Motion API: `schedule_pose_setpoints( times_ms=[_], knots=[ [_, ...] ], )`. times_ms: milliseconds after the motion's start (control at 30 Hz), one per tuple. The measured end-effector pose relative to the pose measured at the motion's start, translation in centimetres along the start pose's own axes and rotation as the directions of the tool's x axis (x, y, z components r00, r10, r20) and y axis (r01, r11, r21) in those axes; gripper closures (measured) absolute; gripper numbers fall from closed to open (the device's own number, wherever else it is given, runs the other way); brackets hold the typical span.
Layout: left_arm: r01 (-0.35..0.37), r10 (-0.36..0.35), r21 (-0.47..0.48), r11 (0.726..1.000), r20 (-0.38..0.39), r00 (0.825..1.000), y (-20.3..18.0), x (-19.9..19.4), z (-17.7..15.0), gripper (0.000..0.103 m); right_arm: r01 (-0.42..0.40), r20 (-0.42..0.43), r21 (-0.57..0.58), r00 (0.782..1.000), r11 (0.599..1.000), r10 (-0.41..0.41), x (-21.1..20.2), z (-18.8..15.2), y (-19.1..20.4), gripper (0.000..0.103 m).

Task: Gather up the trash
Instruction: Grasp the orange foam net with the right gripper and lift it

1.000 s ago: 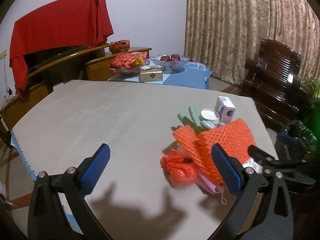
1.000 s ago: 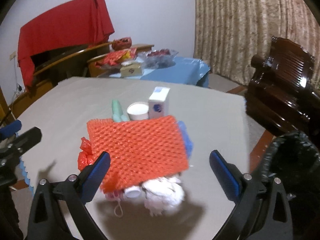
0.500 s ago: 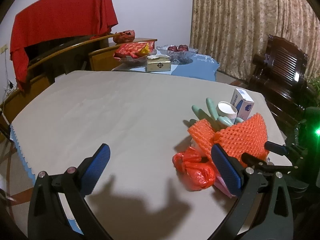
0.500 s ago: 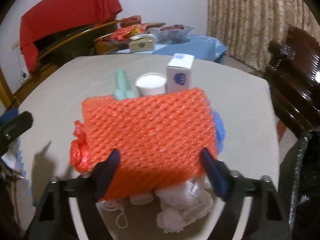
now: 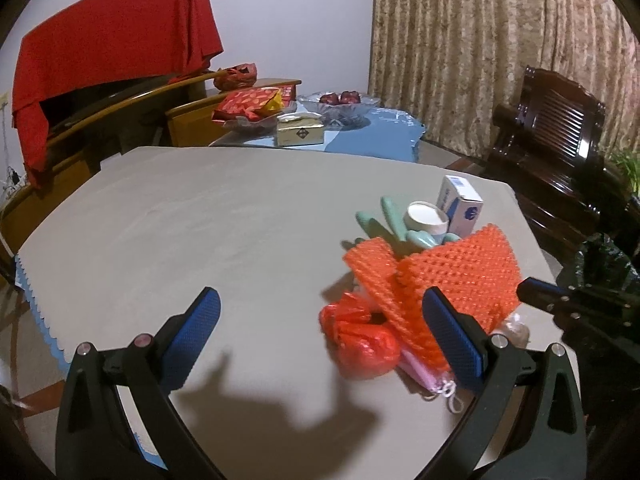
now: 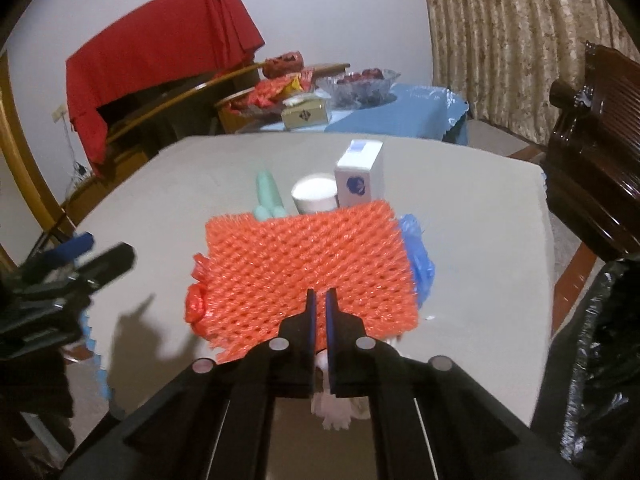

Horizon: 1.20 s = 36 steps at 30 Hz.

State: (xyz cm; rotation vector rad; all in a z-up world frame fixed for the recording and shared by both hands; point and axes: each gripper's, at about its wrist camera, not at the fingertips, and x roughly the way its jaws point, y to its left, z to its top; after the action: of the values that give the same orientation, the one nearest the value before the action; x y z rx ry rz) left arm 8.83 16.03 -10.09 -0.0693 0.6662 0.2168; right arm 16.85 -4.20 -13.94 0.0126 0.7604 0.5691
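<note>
While your right gripper (image 6: 321, 300) has its blue pads nearly together, they pinch the near edge of the orange foam net (image 6: 304, 264); only a thin slot shows between them. Your left gripper (image 5: 320, 330) is spread wide over the grey table (image 5: 200, 220), holding nothing. Net sits at 12 o'clock from the right gripper, its long axis running 9 to 3, draped over the trash heap. White box (image 6: 359, 178) and white cup (image 6: 315, 197) stand at the net's far edge, green glove (image 6: 269, 196) at 11 o'clock. Red bag (image 5: 362, 340) touches the net's 9 o'clock side, blue bag (image 6: 418, 260) at 3 o'clock. Black trash bag (image 6: 600, 360) hangs off the table's right edge.
</note>
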Motion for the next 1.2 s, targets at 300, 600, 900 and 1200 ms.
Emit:
schedule_pose_setpoints(
  times_ms=[300,600,900,1200],
  knots=[
    [-0.006,0.006,0.006,1.0,0.002,1.0,-1.0,-0.2,-0.2,0.005,0.054,-0.015,-0.042,0.998,0.998,-0.055,1.9,0.3,0.7,0.041],
    [-0.04,0.04,-0.025,0.999,0.0,0.999,1.2,0.7,0.0,0.005,0.084,-0.085,-0.048,0.993,0.995,-0.088,6.3,0.3,0.6,0.028],
    [-0.042,0.042,-0.032,0.999,-0.013,0.999,1.3,1.1,-0.2,0.005,0.009,-0.061,-0.005,0.998,1.0,-0.009,3.9,0.1,-0.6,0.068],
    [-0.012,0.012,-0.011,1.0,-0.015,1.0,-0.4,0.7,-0.3,0.005,0.029,-0.049,-0.006,0.998,1.0,-0.029,1.3,-0.2,-1.4,0.052]
  ],
)
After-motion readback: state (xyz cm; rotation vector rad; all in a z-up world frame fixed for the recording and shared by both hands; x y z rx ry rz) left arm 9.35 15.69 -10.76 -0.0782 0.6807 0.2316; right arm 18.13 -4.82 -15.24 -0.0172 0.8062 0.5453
